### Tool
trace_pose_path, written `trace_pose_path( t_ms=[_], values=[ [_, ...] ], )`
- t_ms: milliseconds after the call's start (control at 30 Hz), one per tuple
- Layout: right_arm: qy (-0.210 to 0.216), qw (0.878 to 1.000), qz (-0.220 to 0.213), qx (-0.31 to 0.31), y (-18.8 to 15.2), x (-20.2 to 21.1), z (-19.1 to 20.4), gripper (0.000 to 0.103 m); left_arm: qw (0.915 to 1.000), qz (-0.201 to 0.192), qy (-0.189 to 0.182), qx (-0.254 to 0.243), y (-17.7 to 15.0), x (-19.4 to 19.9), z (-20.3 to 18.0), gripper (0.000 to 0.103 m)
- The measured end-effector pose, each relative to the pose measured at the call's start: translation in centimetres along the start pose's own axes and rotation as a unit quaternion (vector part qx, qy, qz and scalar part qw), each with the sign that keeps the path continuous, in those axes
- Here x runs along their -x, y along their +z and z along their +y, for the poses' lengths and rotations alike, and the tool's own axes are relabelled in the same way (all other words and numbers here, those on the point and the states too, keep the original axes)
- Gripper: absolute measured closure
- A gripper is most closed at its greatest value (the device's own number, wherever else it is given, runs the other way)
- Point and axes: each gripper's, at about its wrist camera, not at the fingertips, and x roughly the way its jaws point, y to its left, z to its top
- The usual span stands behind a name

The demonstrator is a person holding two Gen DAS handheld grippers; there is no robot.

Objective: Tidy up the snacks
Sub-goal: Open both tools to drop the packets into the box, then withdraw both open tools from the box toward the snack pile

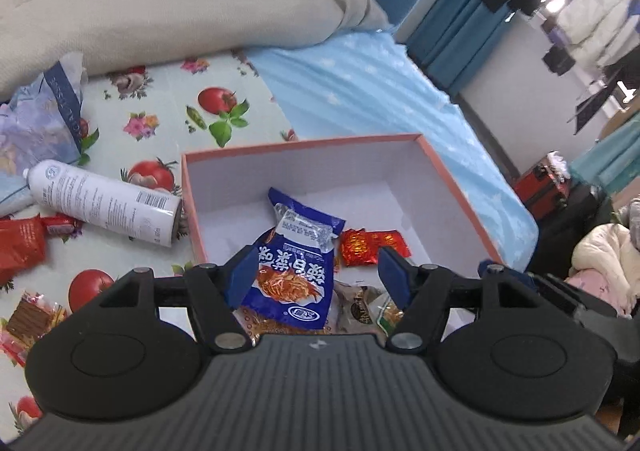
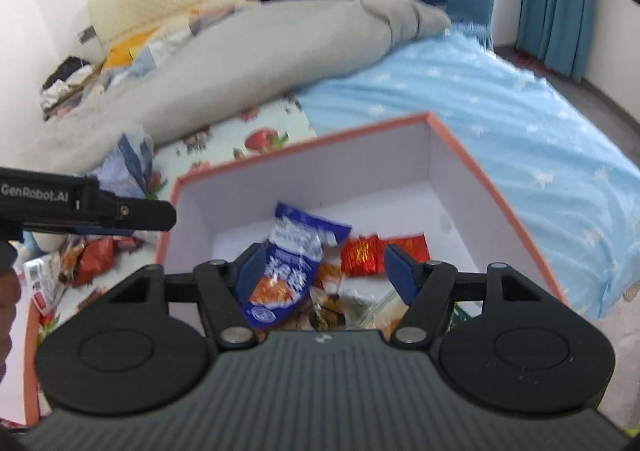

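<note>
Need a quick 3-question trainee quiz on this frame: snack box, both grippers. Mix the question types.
1. True or false: the blue snack packet lies inside the orange-rimmed box.
2. Multiple choice: where is the white spray can?
A. upright inside the box
B. on its side on the fruit-print cloth, outside the box
C. between the jaws of the right gripper
3. Fill in: the jaws of the left gripper stand ____.

Key:
1. True. It rests in the box next to the red foil packets.
2. B.
3. Open; its pads do not press on the blue packet.
</note>
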Motion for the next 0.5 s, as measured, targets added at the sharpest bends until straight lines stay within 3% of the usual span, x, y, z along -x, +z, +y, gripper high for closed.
trace_pose_path(
  t_ms=[233,500],
  values=[
    [0.016,0.998,-0.061,0.007,1.2,3.5,2.5,0.035,0.9927,-0.087,0.04,-0.073,-1.2,5.9,-1.2,0.032],
    [0.045,0.991,-0.123,0.03,1.0,7.0,6.3,0.035,0.9811,-0.157,0.044,-0.104,-3.3,12.0,-0.8,0.032]
  ],
)
